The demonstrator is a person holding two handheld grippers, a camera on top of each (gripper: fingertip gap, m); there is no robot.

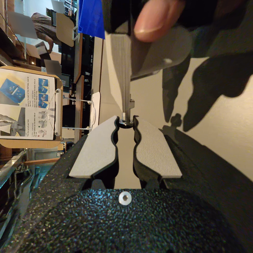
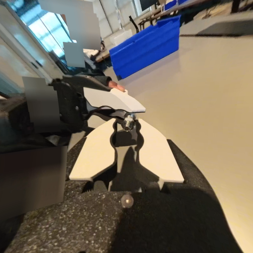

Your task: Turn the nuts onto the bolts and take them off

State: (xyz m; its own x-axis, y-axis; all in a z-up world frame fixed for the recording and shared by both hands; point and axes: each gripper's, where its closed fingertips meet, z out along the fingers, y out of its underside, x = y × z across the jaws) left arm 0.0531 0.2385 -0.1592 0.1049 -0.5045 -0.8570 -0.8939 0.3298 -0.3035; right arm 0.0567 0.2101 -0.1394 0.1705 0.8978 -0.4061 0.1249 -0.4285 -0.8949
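A bolt is gripped by its head between the tips of the left gripper, whose white fingers are closed on it; its threaded shank points away toward the right gripper. In the right wrist view, the nut on the bolt's end is seen between the fingertips of the right gripper, which appear closed around it, though contact cannot be confirmed. Both tools are held above a pale table. A blue bin is set farther back on it, well apart. An instruction sheet is propped on a board nearby.
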